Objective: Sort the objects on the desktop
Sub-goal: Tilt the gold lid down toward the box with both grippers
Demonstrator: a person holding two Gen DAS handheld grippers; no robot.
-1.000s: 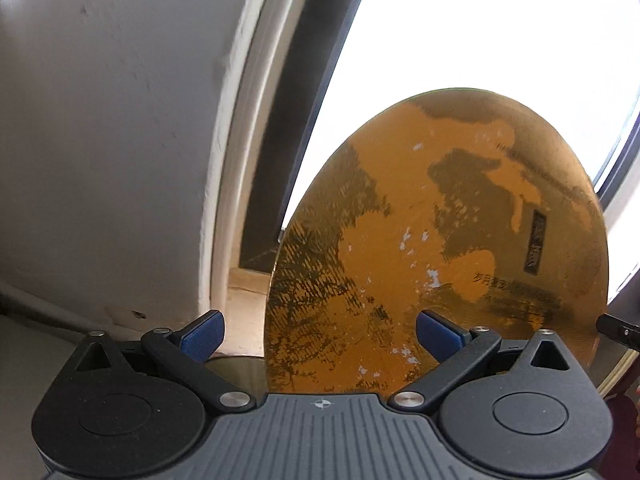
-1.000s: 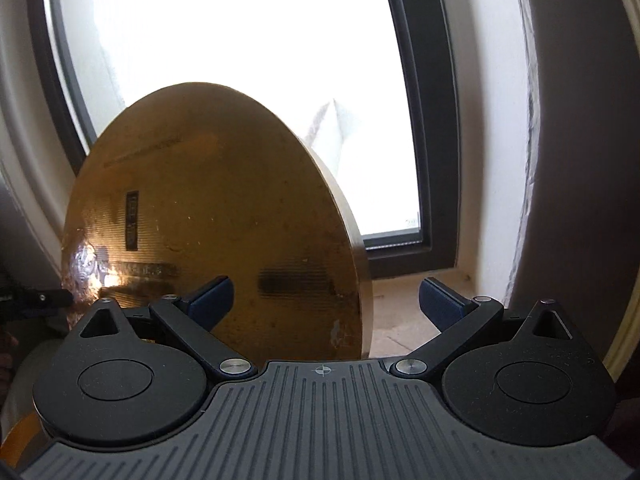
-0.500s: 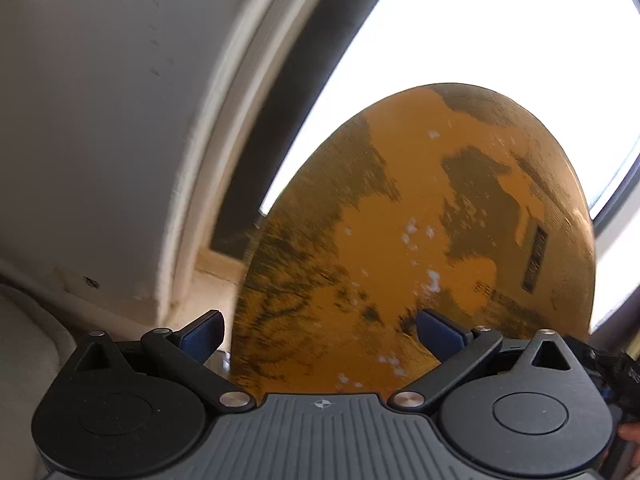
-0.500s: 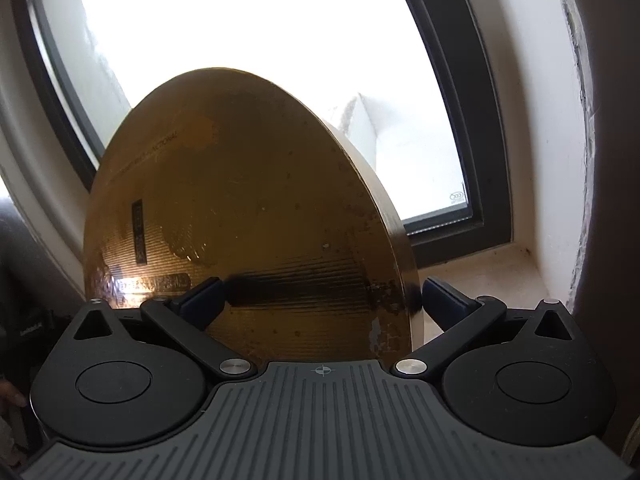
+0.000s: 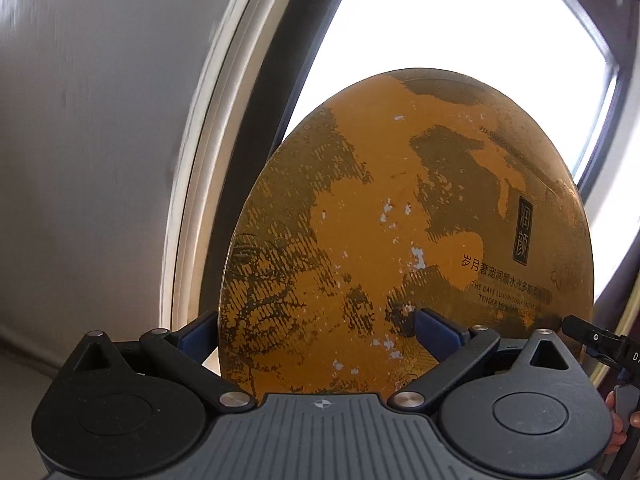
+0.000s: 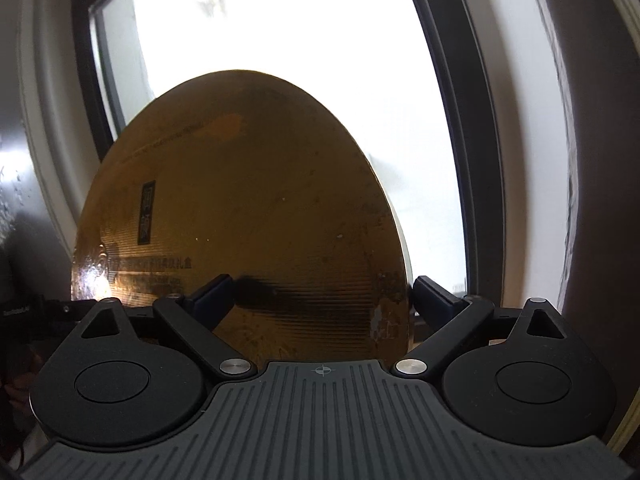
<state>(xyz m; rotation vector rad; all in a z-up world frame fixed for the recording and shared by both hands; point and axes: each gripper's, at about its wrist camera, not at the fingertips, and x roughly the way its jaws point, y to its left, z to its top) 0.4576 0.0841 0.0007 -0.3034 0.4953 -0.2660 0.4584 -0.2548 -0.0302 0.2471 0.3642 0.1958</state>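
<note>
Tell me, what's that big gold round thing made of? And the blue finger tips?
The gold lid looks like cardboard under shiny gold foil: the foil has flaked off in patches, showing dull orange and small white spots. It might be thin metal; I cannot tell for sure. The blue pads look like matte rubber or soft plastic, with no shine.

Both grippers share ribbed grey bodies, black round-hubbed linkages, silver pivot screws and blue-padded jaws.

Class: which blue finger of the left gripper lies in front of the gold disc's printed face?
The image-right finger; the other finger sits behind the rim of the gold disc.
</note>
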